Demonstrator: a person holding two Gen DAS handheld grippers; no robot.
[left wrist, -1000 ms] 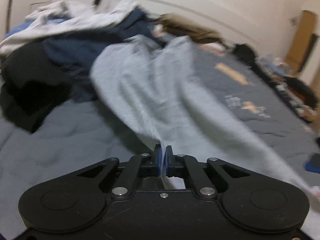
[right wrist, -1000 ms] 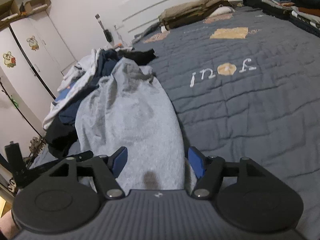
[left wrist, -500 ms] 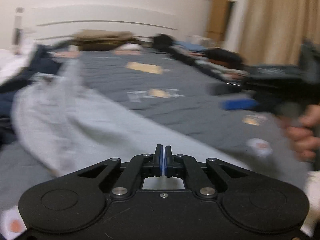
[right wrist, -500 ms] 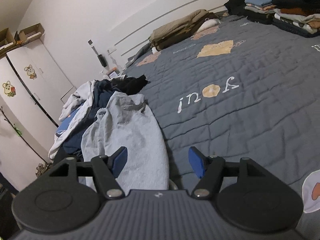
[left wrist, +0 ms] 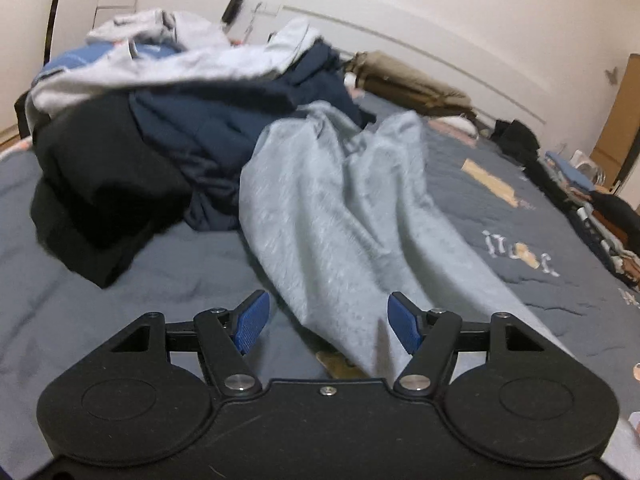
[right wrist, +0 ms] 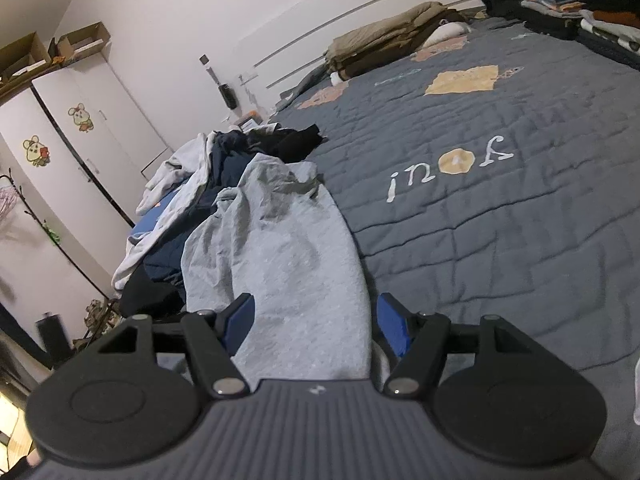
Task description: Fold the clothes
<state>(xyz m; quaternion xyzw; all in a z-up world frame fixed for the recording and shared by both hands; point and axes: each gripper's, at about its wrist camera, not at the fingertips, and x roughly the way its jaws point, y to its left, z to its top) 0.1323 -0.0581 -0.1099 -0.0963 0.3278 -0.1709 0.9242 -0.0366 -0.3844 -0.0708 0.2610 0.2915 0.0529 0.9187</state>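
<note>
A light grey garment (left wrist: 340, 220) lies stretched along the dark grey quilt, its far end against a loose pile of clothes (left wrist: 180, 120). My left gripper (left wrist: 328, 324) hovers over its near end. Its jaws are opening, and the cloth lies between the blue pads (left wrist: 252, 322) without either pad pressing it. In the right wrist view the same grey garment (right wrist: 280, 240) runs up from under my right gripper (right wrist: 316, 322), which stands open. The fabric fills the gap between its pads (right wrist: 394, 328) and lies loose. The pile (right wrist: 224, 160) sits beyond the garment.
The bed quilt (right wrist: 500, 220) carries printed letters and patches. Folded brown bedding (right wrist: 392, 36) rests at the headboard. Stacks of folded clothes (right wrist: 580, 4) line the far right edge. A white wardrobe (right wrist: 80, 140) stands left of the bed.
My left gripper was shut on the grey garment and swung to the right; now it faces the pile again with jaws apart and the garment let go. The right gripper has barely moved.
</note>
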